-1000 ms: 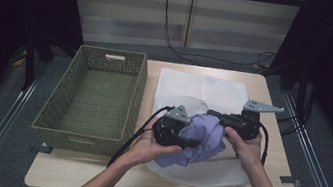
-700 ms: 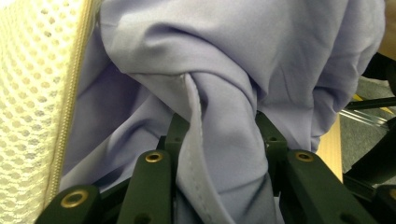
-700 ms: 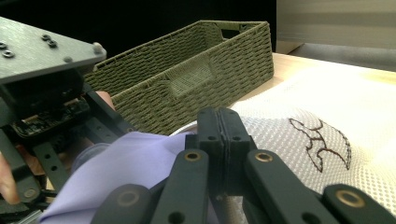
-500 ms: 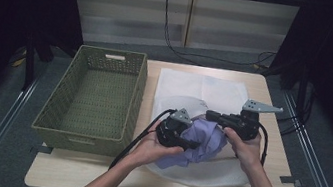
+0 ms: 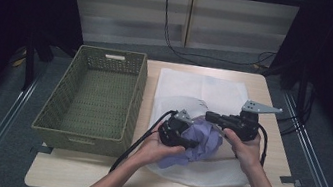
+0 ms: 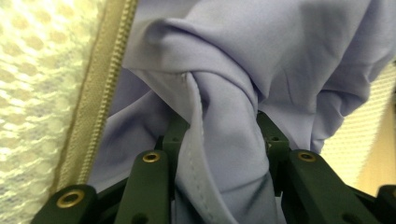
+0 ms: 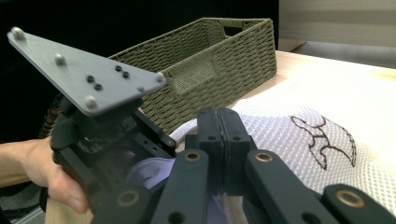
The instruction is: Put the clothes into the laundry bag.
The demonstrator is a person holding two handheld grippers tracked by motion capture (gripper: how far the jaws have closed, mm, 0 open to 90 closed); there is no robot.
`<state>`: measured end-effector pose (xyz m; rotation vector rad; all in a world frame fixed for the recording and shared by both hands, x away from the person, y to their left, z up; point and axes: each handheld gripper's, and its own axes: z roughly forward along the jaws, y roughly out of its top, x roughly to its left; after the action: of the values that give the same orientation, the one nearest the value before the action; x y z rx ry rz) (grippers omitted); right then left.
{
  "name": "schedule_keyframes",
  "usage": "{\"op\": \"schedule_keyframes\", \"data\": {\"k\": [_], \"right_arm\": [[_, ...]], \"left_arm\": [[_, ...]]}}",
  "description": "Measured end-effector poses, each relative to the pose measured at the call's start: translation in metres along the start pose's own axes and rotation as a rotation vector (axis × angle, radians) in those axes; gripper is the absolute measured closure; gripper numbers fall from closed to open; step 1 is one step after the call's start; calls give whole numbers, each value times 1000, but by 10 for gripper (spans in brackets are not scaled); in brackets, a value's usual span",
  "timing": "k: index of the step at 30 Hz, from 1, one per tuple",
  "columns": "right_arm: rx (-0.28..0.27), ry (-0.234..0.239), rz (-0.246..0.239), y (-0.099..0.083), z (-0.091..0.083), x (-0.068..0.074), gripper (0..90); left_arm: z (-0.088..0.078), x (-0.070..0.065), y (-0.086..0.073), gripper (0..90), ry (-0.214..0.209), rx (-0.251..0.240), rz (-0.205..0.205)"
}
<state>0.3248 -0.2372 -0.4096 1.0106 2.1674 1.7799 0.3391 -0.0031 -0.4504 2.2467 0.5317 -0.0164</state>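
- The purple cloth (image 5: pixel 202 142) lay bunched up on the bench (image 5: pixel 91 172), in the open mouth of a white mesh bag (image 5: pixel 203 167).
- The mesh bag sat on the right half of the bench, just beside the green woven basket (image 5: pixel 93 97).
- The left hand-held gripper (image 5: pixel 191 144) held a twisted fold of the purple cloth (image 6: pixel 219 140) between its two black jaws.
- The jaws were part way closed, with the cloth filling the gap between them.
- In the left gripper view, the bag's tan zipper (image 6: pixel 100 93) ran right beside the cloth, and white mesh (image 6: pixel 37 93) showed past the zipper.
- The right hand-held gripper (image 5: pixel 210 116) was squeezed tight, with its two jaws pressed flat together.
- From above, its tips sat at the top edge of the bag's mouth, just over the purple cloth. I could not tell for sure if it pinched the mesh.
- In the right gripper view, the closed right hand-held gripper (image 7: pixel 218 135) pointed across the white mesh bag (image 7: pixel 289 140), which had a dark curly mark on it.
- That same view showed the left hand-held gripper's grey plate (image 7: pixel 84 77) close by, with a bit of purple cloth (image 7: pixel 147 170) under it.
- The two grippers were near each other, one on each side of the cloth.
- The basket (image 7: pixel 210 60) stood behind them at the bench's edge.
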Motion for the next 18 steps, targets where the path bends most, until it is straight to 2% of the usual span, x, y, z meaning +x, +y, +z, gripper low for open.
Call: {"op": "schedule_keyframes", "data": {"k": [1, 3, 10, 14, 17, 18], "right_arm": [[1, 0, 0, 0, 0, 0, 892], [5, -2, 2, -1, 1, 0, 892], [29, 0, 6, -8, 4, 1, 892], [51, 0, 15, -13, 6, 2, 892], [65, -2, 14, -16, 7, 3, 891], [67, -1, 16, -17, 8, 3, 891]], "left_arm": [[2, 1, -1, 642, -6, -1, -5], [6, 0, -2, 642, 22, 20, 4], [14, 4, -8, 640, 24, 38, -15], [21, 7, -14, 640, 30, 44, -42], [25, 8, -16, 638, 54, 67, -31], [26, 10, -16, 636, 47, 66, -38]]}}
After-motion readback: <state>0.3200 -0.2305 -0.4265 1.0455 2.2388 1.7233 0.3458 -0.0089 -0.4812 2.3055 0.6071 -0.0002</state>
